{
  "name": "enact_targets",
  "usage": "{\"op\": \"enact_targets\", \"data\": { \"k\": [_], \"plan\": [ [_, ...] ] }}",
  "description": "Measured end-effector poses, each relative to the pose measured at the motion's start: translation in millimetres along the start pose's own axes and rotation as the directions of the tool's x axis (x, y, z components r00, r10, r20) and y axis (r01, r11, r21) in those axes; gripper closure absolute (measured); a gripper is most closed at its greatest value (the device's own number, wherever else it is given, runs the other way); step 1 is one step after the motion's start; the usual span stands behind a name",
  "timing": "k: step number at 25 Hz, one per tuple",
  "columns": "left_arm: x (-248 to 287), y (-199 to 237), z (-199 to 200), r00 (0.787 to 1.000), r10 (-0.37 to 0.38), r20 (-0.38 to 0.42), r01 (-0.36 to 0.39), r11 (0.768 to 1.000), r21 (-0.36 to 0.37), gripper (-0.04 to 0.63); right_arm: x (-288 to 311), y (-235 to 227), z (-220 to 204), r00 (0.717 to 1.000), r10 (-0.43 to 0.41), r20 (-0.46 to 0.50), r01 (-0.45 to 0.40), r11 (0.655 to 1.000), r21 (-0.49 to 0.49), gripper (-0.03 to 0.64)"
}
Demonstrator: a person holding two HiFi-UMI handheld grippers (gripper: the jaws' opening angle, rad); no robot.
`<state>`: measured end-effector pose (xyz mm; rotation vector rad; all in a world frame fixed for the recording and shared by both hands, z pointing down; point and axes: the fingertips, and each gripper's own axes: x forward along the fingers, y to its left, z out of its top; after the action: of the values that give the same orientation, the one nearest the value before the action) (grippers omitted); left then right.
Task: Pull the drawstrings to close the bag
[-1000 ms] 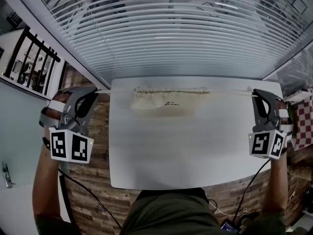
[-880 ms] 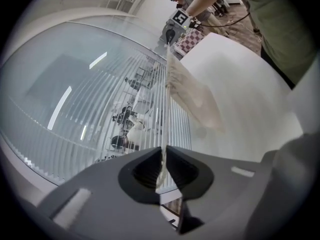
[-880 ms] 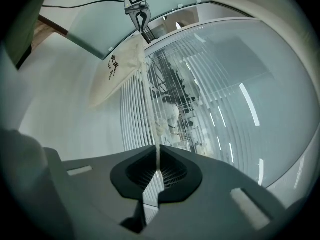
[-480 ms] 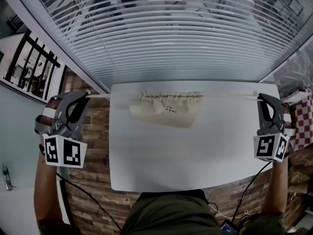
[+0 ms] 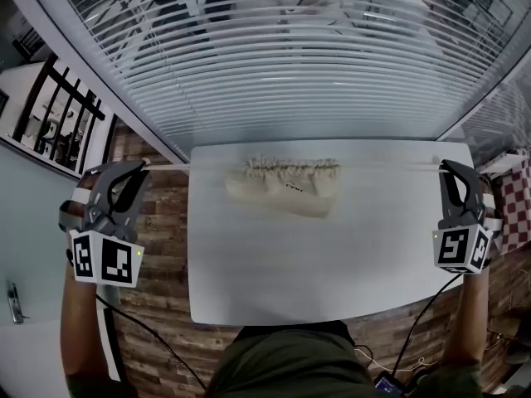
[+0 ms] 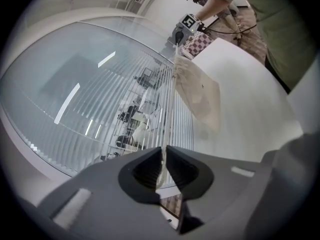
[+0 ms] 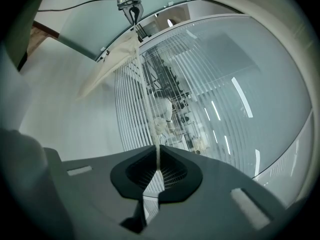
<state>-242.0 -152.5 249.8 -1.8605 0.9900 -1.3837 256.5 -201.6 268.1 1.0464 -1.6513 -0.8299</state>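
Two drawstrings [image 6: 170, 104] run taut because you hold the left gripper [image 5: 139, 167] and right gripper [image 5: 446, 167] well apart beyond the table's [image 5: 332, 264] sides, each pinched shut on its cord, cinching the cloth bag [image 5: 286, 187] near the far edge.

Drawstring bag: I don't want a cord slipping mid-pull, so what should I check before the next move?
1. Left gripper jaws clamp the left drawstring: ok.
2. Right gripper jaws clamp the right drawstring: ok.
3. Both cords taut to the bag: ok.
4. Bag mouth gathered: ok.
5. Mouth fully closed: cannot tell.
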Motion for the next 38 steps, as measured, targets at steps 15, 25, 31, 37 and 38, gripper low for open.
{"op": "enact_targets", "data": {
  "k": [15,25,31,37,38],
  "plan": [
    [-19.7,8.5,7.3,0.995,0.096,-0.002,-0.096,0.995,-0.03,0.561,-14.4,-8.8,10.6,0.999,-0.052,0.007,0.052,0.996,0.067,0.607],
    [-22.4,8.9,59.7,0.968,0.208,0.138,-0.161,0.943,-0.291,0.56,-38.8,-22.1,72.6,0.972,-0.142,0.187,0.093,0.964,0.248,0.607],
    [-36.9,20.9,76.0,0.946,0.247,0.209,-0.166,0.925,-0.342,0.56,-60.3,-40.9,84.2,0.957,-0.178,0.228,0.1,0.943,0.317,0.607],
    [-41.4,25.5,86.6,0.937,0.262,0.233,-0.166,0.917,-0.362,0.56,-69.4,-45.2,103.7,0.948,-0.178,0.264,0.09,0.945,0.314,0.607],
    [-42.5,26.5,88.8,0.934,0.267,0.237,-0.169,0.916,-0.364,0.56,-71.2,-45.9,108.5,0.947,-0.178,0.269,0.09,0.947,0.309,0.607]
  ]
}}
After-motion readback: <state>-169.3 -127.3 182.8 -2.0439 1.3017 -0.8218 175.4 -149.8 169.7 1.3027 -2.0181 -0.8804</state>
